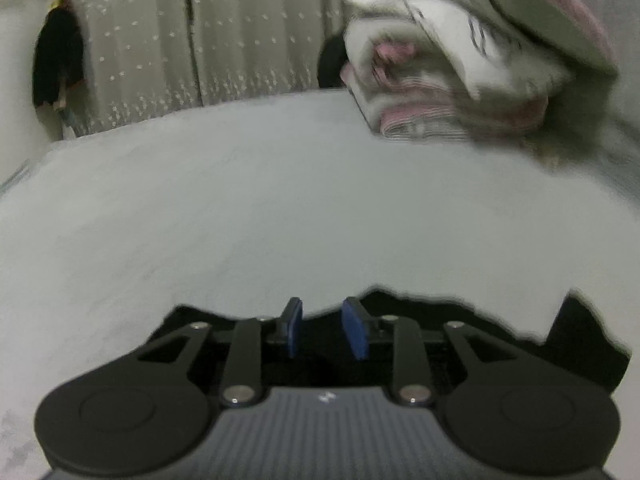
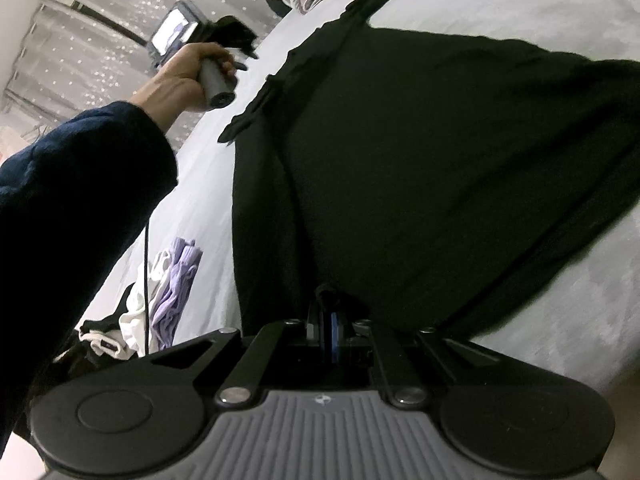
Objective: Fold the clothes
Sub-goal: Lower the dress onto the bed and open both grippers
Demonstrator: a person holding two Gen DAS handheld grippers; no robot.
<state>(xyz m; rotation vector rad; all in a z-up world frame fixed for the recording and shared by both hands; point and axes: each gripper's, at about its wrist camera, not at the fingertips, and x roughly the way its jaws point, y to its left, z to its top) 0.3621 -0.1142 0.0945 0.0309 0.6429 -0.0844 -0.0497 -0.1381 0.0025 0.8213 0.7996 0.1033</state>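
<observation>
A black garment (image 2: pixel 420 168) lies spread over the grey bed cover (image 2: pixel 500 12), filling the middle of the right wrist view, a narrow strip of it trailing toward 12 o'clock. Its near edge bunches up at 6 o'clock, where the right gripper (image 2: pixel 330 336) has its jaws pressed together on a fold of the black cloth.

In the left wrist view the left gripper (image 1: pixel 326 330) sits at 6 o'clock over the bare cover, its 2 blue pads (image 1: pixel 354 332) partly apart with nothing between them; black cloth lies under its frame.

At 1 o'clock there rests a pile of pink and white clothes (image 1: pixel 452 80). A pale dotted curtain (image 1: pixel 160 40) hangs at 11 o'clock.

In the right wrist view a hand (image 2: pixel 188 76) in a dark blue sleeve (image 2: pixel 80 200) grips the other tool's handle at 10 o'clock. Lilac and white garments (image 2: pixel 176 288) lie at 8 o'clock.
</observation>
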